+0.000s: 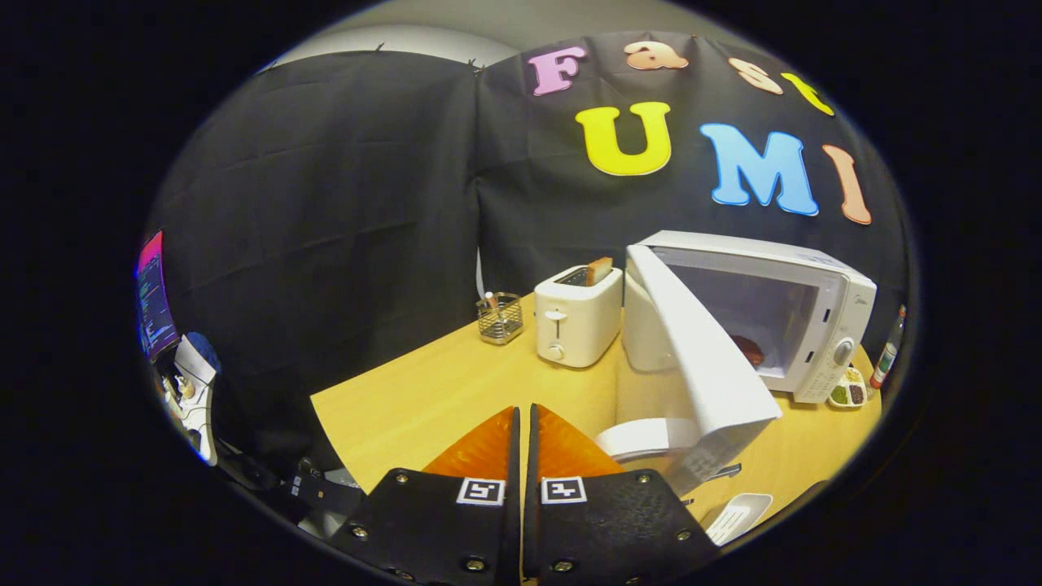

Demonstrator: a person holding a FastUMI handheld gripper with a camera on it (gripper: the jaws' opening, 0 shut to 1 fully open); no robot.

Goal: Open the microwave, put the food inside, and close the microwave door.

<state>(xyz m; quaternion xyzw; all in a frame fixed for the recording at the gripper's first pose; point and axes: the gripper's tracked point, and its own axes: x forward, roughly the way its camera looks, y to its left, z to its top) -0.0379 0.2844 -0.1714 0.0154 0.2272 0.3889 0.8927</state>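
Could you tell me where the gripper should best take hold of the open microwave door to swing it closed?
Probably the door's free outer edge, farthest from its hinge on the microwave's left side, approached from the table side. The door stands swung wide toward the gripper, whose fingers are closed together with nothing between them. The food already sits inside, so pushing that flat panel's edge should do.

The counter (423, 399) is a light wood surface with a bare stretch ahead of the tongs. A wire basket (499, 317) stands at its far edge, with a white toaster (576, 316) just beside it. Next to the toaster sits a white microwave (814, 325), door swung open. A small tray of seasonings (847, 391) and a bottle (887, 350) stand beyond the microwave. A white plate (643, 435) and a white spatula (737, 517) lie nearer, beside the door.
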